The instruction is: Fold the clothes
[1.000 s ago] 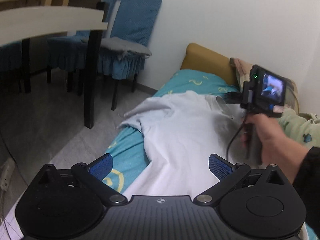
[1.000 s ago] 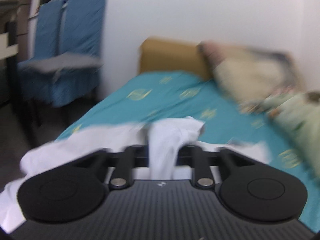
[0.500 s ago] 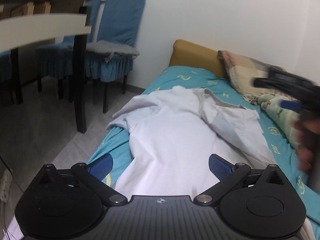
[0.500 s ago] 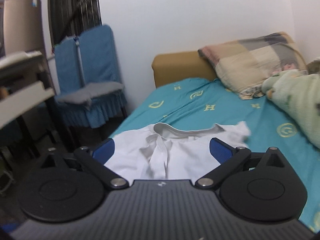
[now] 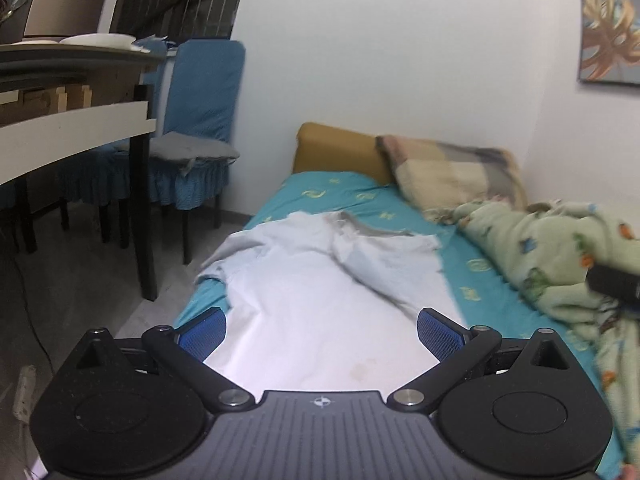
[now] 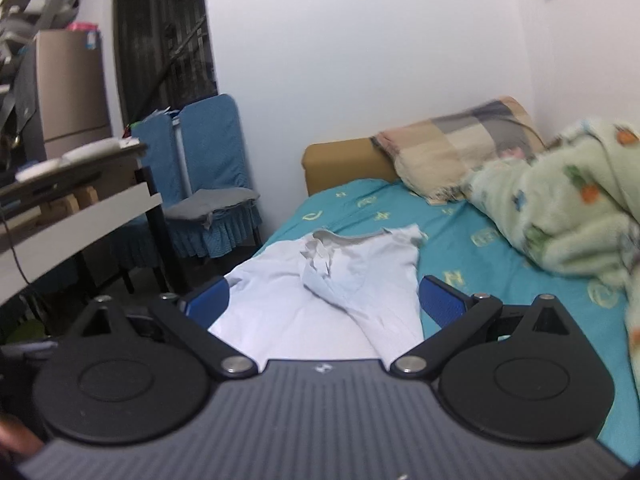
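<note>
A white shirt (image 5: 320, 300) lies spread on the teal bed sheet (image 5: 348, 192), its collar end toward the headboard and one side folded in over the middle. The left sleeve hangs over the bed's left edge. My left gripper (image 5: 322, 334) hovers open above the shirt's near part, blue pads wide apart and empty. In the right wrist view the same shirt (image 6: 320, 300) shows with its grey collar (image 6: 344, 238) at the far end. My right gripper (image 6: 324, 304) is open above it, nothing between its pads.
A patchwork pillow (image 5: 452, 176) and a green fleece blanket (image 5: 560, 248) fill the bed's right side. A mustard headboard (image 5: 336, 144) stands against the wall. Left of the bed are a blue-covered chair (image 5: 200, 128), a dark-legged table (image 5: 80, 120) and a floor cable.
The right gripper let go of the shirt's fold, opened wide and pulled back and up. The left gripper also drew back and rose. The right hand left the left wrist view's middle.
</note>
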Motion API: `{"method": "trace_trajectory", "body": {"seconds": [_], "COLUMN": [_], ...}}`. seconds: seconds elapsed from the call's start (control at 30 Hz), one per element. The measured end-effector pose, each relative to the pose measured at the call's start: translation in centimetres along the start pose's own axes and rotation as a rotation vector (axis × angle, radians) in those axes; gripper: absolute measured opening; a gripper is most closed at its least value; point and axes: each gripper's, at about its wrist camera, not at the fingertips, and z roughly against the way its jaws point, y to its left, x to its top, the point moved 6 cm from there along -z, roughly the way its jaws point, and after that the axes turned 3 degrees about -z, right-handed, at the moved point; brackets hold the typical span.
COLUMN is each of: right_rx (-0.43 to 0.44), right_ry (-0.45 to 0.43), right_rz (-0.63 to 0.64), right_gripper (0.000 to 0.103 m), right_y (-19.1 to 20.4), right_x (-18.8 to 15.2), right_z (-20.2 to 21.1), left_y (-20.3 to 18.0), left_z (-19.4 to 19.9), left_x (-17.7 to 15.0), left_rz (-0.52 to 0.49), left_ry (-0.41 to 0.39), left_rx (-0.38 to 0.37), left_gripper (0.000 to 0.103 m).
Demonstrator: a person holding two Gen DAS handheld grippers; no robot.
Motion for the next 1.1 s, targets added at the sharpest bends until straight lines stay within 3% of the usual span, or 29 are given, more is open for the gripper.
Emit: {"method": "trace_trajectory", "body": {"seconds": [0.13,0.4,0.63,0.9,1.03,1.1], "right_rx": [-0.039,-0.080,-0.127,-0.253,-0.392,-0.408], "right_ry": [-0.001,-0.026,-0.046,-0.157,-0.232,-0.240], "right_rz": [-0.008,-0.087,-0.231,-0.578,-0.618,-0.623], "right_gripper": [0.103,0.103,0.103,0.103,0.103,0.103], "right_y": [-1.3,-4.5,-11.4,-20.9,-23.0,-23.6], "right_x": [-1.1,0.3,1.6,1.1,0.5,0.3], "right_z": [2.5,4.3,6.5,8.5,9.0,9.0], "left_y": [-2.2,-4.4,-6.9,-16.6,-23.4,-26.8], "left_z": [1.2,-0.6,-2.2,-5.7,-7.2,-8.0], "left_x": [-1.5,-3.5,-4.5,-6.9,-9.4,-11.2], "left_rz": [-0.048,-0.146,-0.217,-0.263,-0.329,-0.360], "left_ry": [0.017,0.091,0.156,0.275,0.320,0.359], "left_rx": [-0.022,0.022,-0.020,-0.240,-0.383,-0.465], "left_gripper": [0.103,0.102,0.100,0.083,0.075,0.068]}}
